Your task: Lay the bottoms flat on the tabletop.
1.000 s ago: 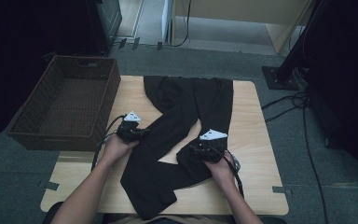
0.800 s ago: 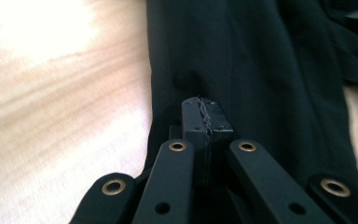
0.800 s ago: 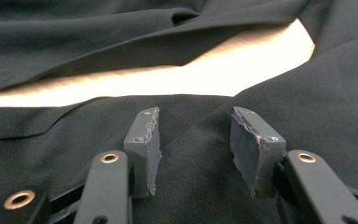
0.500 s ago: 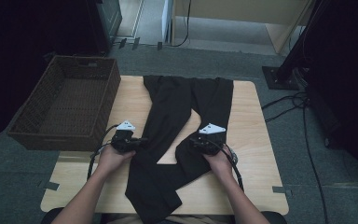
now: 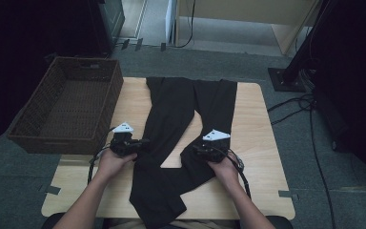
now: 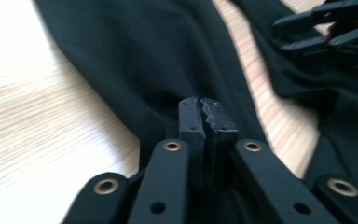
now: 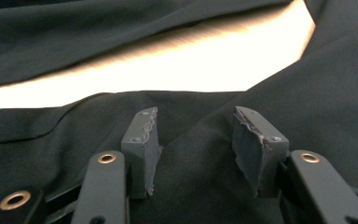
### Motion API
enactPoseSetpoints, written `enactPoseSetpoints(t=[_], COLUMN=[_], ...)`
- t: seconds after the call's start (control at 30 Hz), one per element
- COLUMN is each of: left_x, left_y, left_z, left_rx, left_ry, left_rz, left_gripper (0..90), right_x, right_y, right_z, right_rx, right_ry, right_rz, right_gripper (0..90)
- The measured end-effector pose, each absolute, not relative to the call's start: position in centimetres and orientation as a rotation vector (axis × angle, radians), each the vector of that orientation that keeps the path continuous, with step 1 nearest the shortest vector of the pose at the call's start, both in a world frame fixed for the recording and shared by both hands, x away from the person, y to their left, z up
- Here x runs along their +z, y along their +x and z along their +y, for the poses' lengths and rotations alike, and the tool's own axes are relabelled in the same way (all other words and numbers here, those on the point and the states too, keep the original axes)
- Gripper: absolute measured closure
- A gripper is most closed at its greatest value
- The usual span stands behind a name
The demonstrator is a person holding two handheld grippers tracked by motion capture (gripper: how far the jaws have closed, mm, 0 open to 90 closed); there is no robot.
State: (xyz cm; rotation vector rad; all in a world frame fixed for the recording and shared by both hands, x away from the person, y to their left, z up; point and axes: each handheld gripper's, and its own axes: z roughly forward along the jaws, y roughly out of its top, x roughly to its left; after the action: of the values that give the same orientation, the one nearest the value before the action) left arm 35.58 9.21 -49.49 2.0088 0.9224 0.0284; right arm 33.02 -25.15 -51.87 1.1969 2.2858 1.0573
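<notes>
No writing, label, brand mark or number can be read anywhere — not on the black trousers (image 5: 181,143), not on the wicker basket (image 5: 66,112), not on the bench (image 5: 257,157). The grey three-cornered plates atop both grippers are blank — no lettering shows.
</notes>
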Motion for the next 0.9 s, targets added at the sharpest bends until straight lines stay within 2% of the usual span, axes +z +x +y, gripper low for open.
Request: enactPoseSetpoints(t=[0.13, 0.2, 0.37, 0.57, 0.7, 0.73, 0.8, 0.9], left_x=[-49.4, -49.4, -49.5, -49.2, -49.0, -49.1, -49.0, -48.3], left_y=[35.5, 35.8, 36.1, 35.6, 35.4, 35.5, 35.7, 35.9], left_z=[8.1, 8.1, 7.7, 4.9, 4.0, 4.0, 4.3, 4.6], left_rx=[0.025, 0.034, 0.016, -0.039, -0.019, -0.016, -0.029, 0.027], left_ry=[2.034, 2.029, 2.048, 2.033, 2.053, 2.06, 2.034, 2.025], left_rz=[0.885, 0.9, 0.886, 0.78, 0.752, 0.759, 0.782, 0.789], left_gripper=[89.3, 85.1, 90.0, 90.0, 90.0, 88.6, 80.2, 72.9], right_x=[-52.0, -52.1, -52.2, -52.2, -52.2, -52.2, -52.2, -52.2], right_y=[32.5, 32.3, 32.1, 32.0, 31.7, 31.7, 31.7, 31.5], right_z=[-25.7, -25.7, -25.5, -25.4, -25.3, -25.4, -25.4, -25.4], right_rx=[1.083, 1.087, 1.079, 1.074, 1.074, 1.073, 1.072, 1.075], right_ry=[1.213, 1.226, 1.216, 1.222, 1.228, 1.224, 1.226, 1.221], right_rz=[2.279, 2.269, 2.248, 2.241, 2.241, 2.242, 2.24, 2.242], right_gripper=[51.8, 51.7, 51.6, 51.6, 51.6, 51.6, 51.5, 51.6])
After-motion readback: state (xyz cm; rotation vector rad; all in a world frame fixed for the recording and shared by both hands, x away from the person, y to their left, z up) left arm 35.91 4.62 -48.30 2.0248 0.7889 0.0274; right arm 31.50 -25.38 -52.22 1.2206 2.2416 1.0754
